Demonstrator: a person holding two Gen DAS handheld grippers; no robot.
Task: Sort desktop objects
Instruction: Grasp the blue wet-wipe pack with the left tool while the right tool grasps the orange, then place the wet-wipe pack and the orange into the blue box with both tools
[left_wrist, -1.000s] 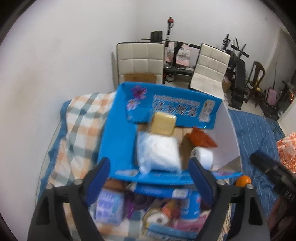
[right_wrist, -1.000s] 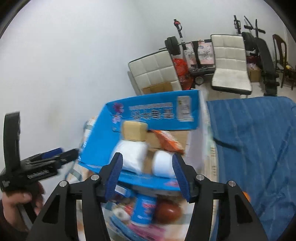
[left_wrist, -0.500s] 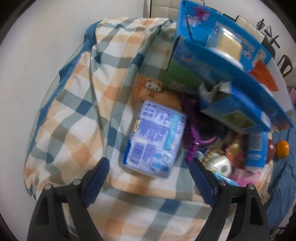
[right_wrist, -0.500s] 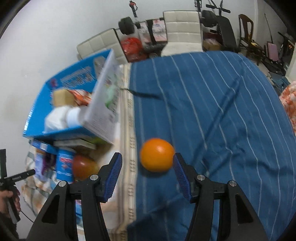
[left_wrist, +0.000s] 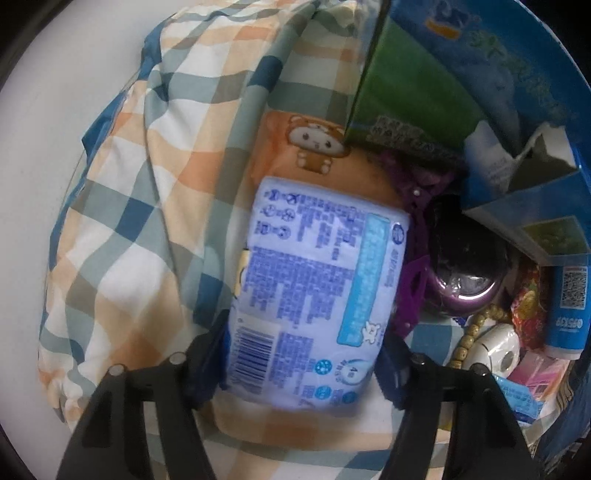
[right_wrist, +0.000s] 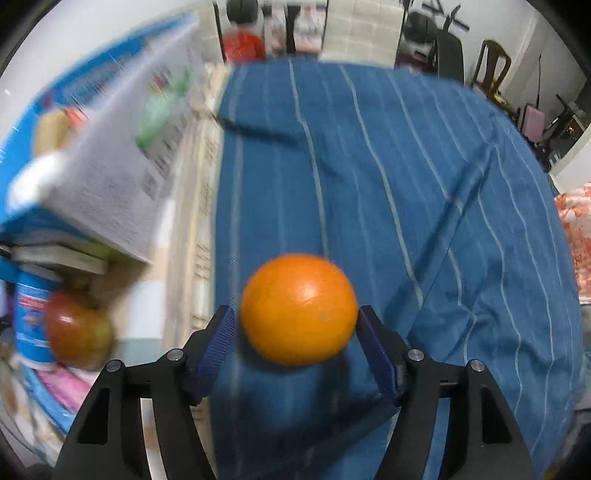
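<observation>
In the left wrist view a pale blue printed wipes pack (left_wrist: 314, 295) lies on a checked cloth (left_wrist: 140, 192). My left gripper (left_wrist: 299, 365) is open, its fingers on either side of the pack's near end. In the right wrist view an orange (right_wrist: 299, 308) rests on a blue striped cloth (right_wrist: 424, 184). My right gripper (right_wrist: 295, 343) is open, its blue pads (right_wrist: 218, 343) flanking the orange, close to it on both sides.
A blue open-top cardboard box (left_wrist: 491, 74) holding items stands right of the pack; it also shows in the right wrist view (right_wrist: 110, 155). Beside the pack lie a purple round case (left_wrist: 465, 266), beads, a tape roll (left_wrist: 498, 347) and a blue tube (left_wrist: 569, 302). An apple (right_wrist: 77, 328) sits left of the orange.
Both grippers have dropped from above the box toward the surface. The left has closed in around the wipes pack; the right has moved right and down until the orange sits between its pads.
</observation>
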